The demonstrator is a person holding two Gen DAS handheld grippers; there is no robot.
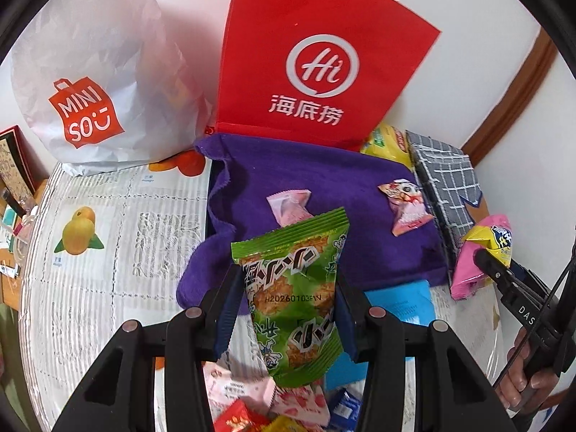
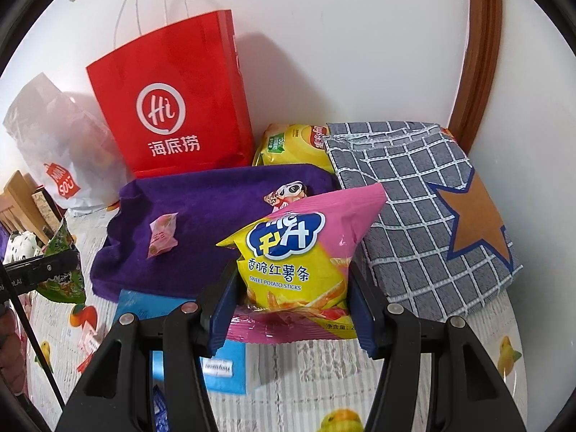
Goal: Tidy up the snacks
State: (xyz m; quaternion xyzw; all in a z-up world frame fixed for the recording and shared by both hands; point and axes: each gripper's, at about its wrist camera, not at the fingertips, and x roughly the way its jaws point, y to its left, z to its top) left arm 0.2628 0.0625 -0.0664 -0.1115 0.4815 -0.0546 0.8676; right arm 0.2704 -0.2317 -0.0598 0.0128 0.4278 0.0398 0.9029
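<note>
My left gripper (image 1: 288, 309) is shut on a green snack packet (image 1: 295, 288), held above the near edge of a purple cloth (image 1: 324, 180). My right gripper (image 2: 293, 306) is shut on a pink and yellow sweet potato sticks bag (image 2: 298, 259), held over the gap between the purple cloth (image 2: 201, 216) and a grey checked cloth (image 2: 414, 216). Two small pink wrapped sweets (image 1: 291, 207) (image 1: 406, 205) lie on the purple cloth. The right gripper with its bag (image 1: 482, 255) shows at the right edge of the left wrist view; the left one with its packet (image 2: 61, 270) shows at the left edge of the right.
A red paper bag (image 1: 316, 54) and a white plastic bag (image 1: 93, 79) stand against the wall behind the cloths. A yellow crisp bag (image 2: 295, 144) lies behind them. A blue box (image 2: 223, 367) and several loose snacks (image 1: 280, 406) lie on the fruit-print tablecloth (image 1: 108, 252).
</note>
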